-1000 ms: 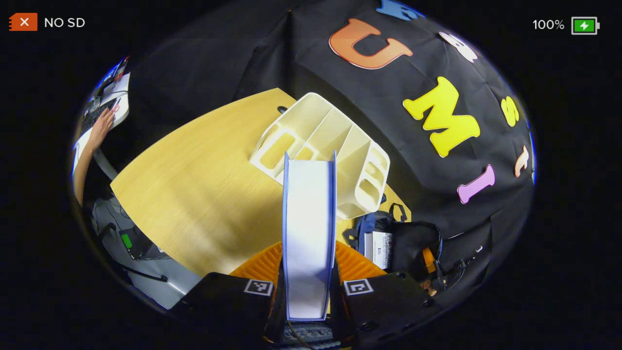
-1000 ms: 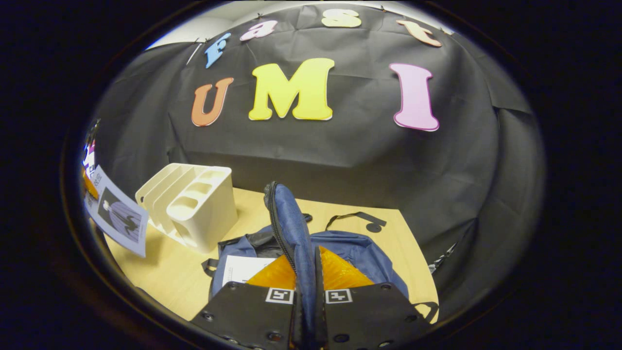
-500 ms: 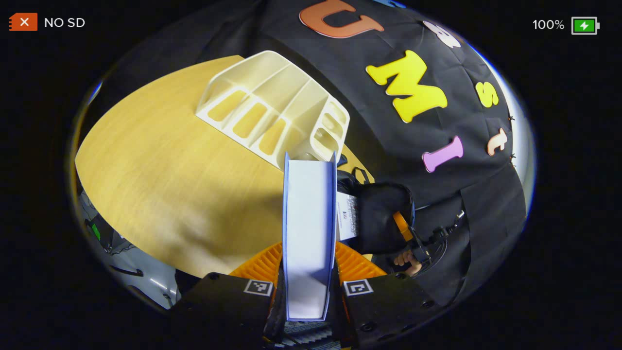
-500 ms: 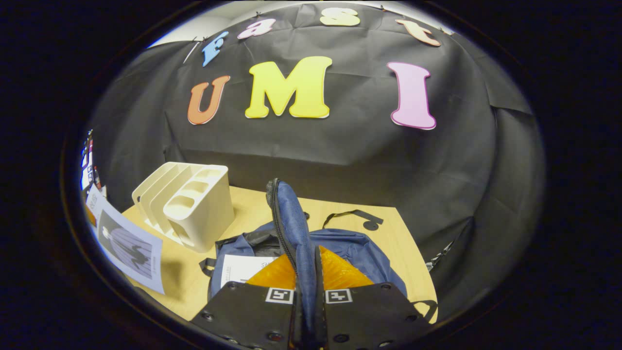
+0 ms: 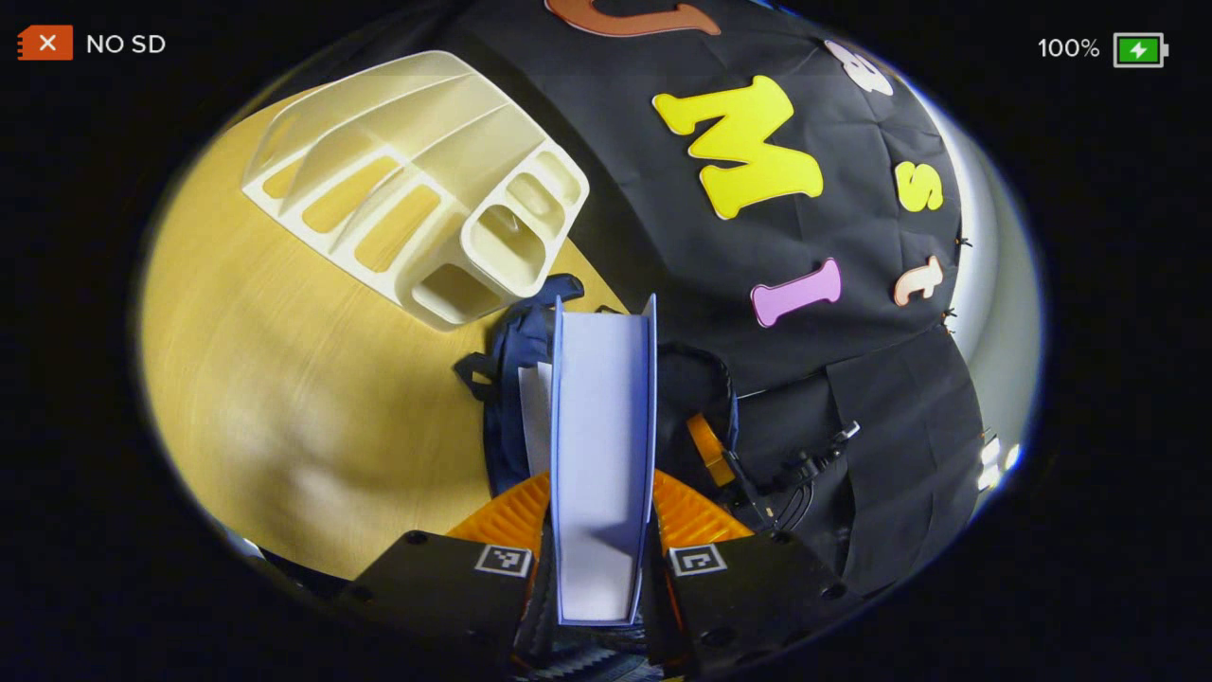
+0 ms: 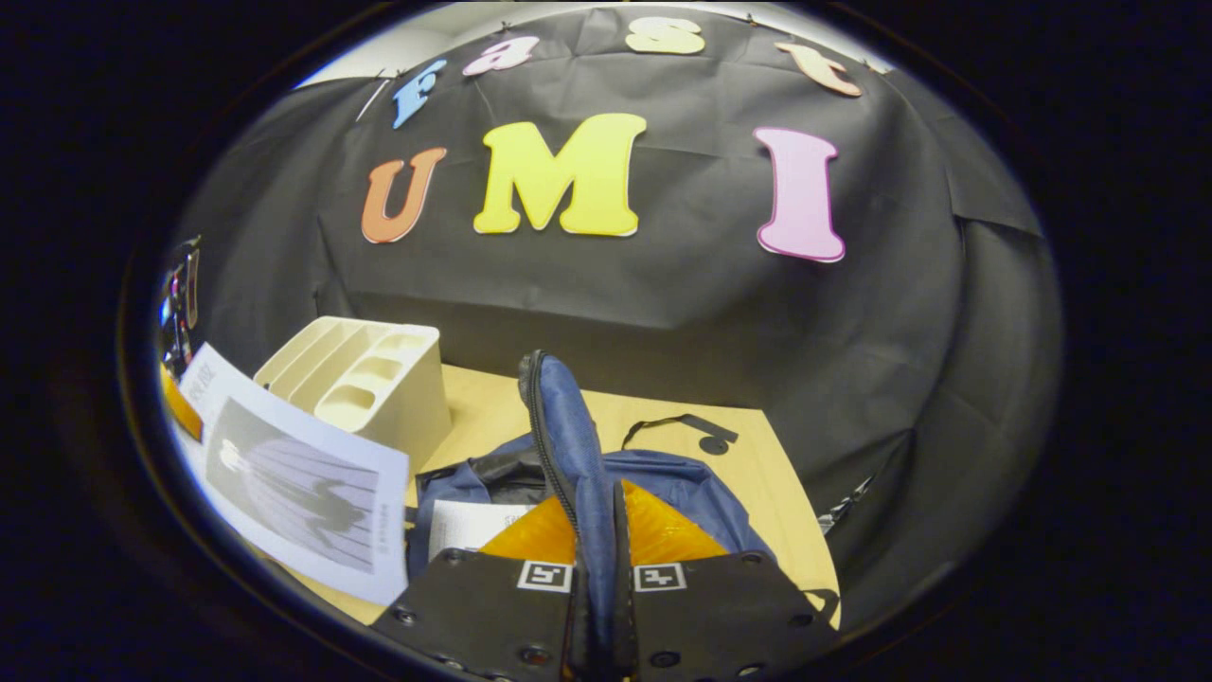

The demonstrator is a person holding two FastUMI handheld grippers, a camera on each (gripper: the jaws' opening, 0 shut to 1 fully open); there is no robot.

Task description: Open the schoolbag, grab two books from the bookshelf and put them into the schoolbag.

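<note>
My left gripper [image 5: 602, 559] is shut on a thick book [image 5: 602, 445], held page-edge up, blue covers on both sides. Just beyond that book lies the blue schoolbag [image 5: 511, 379], open, with another book's white pages [image 5: 532, 417] showing inside. In the right gripper view my right gripper [image 6: 600, 568] is shut on the schoolbag's flap [image 6: 568, 445], holding it upright by its zipped edge. The schoolbag [image 6: 682, 493] lies open on the table with a white book [image 6: 469, 526] in it. The held book [image 6: 298, 483] hangs at the left, cover facing me, close to the bag's mouth.
A cream plastic bookshelf [image 5: 417, 208] with empty slots stands on the wooden table [image 5: 284, 398], left of the bag; it shows too as the bookshelf [image 6: 365, 388] in the right gripper view. The booth's black cloth wall rises right behind. A bag strap [image 6: 677, 426] lies on the table behind.
My left gripper has carried the book to the right, from in front of the bookshelf to just over the open schoolbag. The right gripper holds the flap still.
</note>
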